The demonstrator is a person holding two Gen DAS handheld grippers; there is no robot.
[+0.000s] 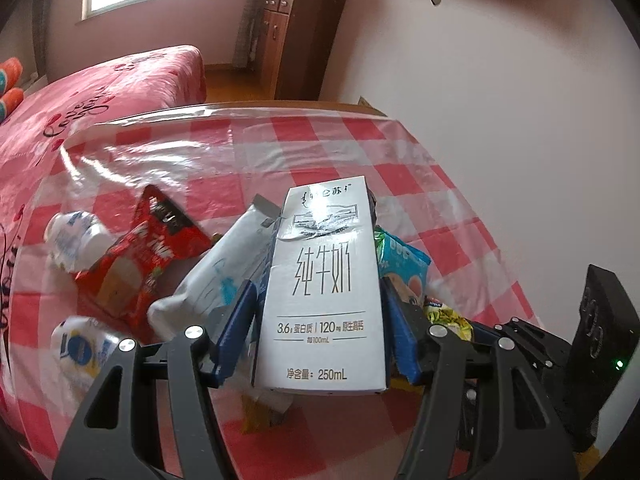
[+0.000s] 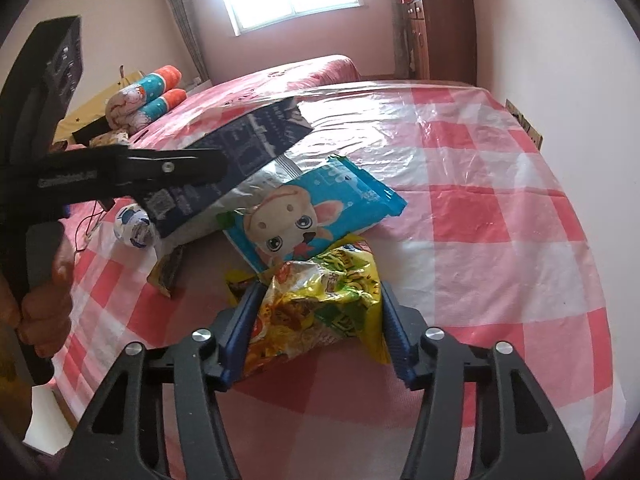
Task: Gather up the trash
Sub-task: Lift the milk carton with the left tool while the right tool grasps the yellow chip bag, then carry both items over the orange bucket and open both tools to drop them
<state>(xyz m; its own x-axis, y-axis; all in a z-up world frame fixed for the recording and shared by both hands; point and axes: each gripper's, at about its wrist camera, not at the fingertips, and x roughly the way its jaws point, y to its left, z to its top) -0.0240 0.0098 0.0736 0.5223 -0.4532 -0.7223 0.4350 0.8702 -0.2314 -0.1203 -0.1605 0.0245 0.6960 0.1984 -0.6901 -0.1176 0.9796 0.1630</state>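
Left gripper (image 1: 320, 308) and right gripper (image 2: 316, 320) both angle downward, jaws half-closed.

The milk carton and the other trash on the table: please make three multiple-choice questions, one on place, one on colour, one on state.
1. Where is the milk carton?
A. between the left gripper's fingers
B. flat on the bed
C. on the cabinet

2. What colours is the tablecloth?
A. blue and green
B. red and white
C. plain black

3. How does the yellow wrapper look?
A. neatly folded
B. crumpled
C. rolled up tight

Answers: 1 A, both pads touch its sides; 2 B, checked squares; 3 B, creased between the right gripper's fingers.
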